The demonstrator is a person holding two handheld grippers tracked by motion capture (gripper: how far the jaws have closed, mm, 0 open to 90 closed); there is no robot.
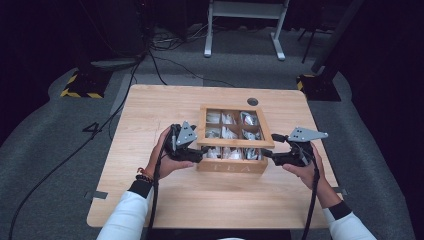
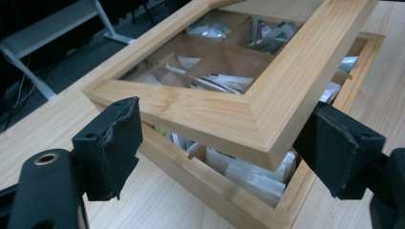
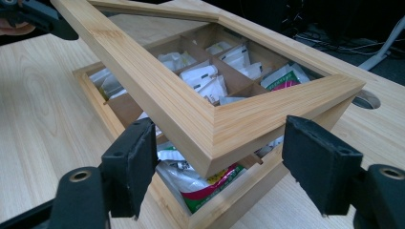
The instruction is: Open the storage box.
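Both grippers, left (image 1: 199,152) and right (image 1: 267,154), stood wide open astride the near corners of the lid (image 1: 235,142), gripping nothing. It hovered raised above the box (image 1: 231,166) at mid-table. Lid-lifting step seemed underway; next, support and swing it farther back.

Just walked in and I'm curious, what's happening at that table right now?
A person holds a gripper in each hand at a wooden tea box full of packets. The left gripper and right gripper sit at the front corners of the glass-paned lid, jaws apart around each corner. The lid's front edge is raised off the box, tilted partly open.
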